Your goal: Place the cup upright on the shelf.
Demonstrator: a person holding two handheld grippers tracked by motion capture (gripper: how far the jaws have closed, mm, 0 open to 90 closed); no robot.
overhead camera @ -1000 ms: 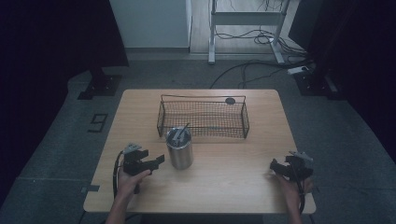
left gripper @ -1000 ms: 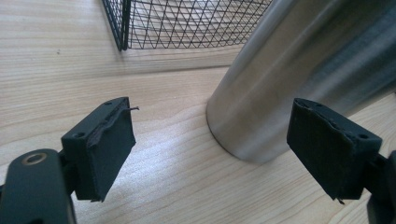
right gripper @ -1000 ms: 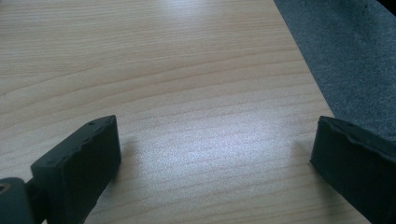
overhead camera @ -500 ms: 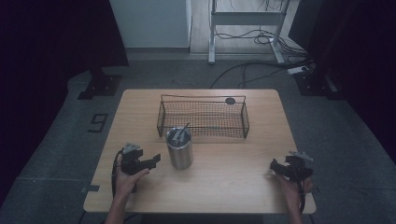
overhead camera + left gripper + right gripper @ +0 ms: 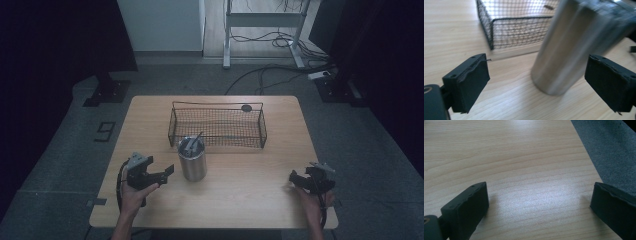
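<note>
A steel cup [image 5: 192, 159] stands on the wooden table [image 5: 250, 200] with a thin utensil [image 5: 197, 138] leaning out of it. My left gripper [image 5: 169, 172] hovers just left of the cup, pointing at it. Its jaws have just been opening and now stand wide apart with nothing between them. In the left gripper view the cup [image 5: 574, 42] rises blurred just beyond the left gripper [image 5: 539, 67]. My right gripper [image 5: 294, 177] rests near the table's front right corner. In the right gripper view it [image 5: 539, 195] is open over bare wood.
A black wire basket [image 5: 217, 125] stands behind the cup, near the middle of the table, and appears again in the left gripper view [image 5: 516, 27]. A small dark round disc [image 5: 246, 108] lies behind the basket. Grey floor [image 5: 614, 150] begins just past the table's right edge.
The left gripper's jaws have gone from shut to wide apart, and the hand has lifted slightly. The right gripper has stayed where it was.
</note>
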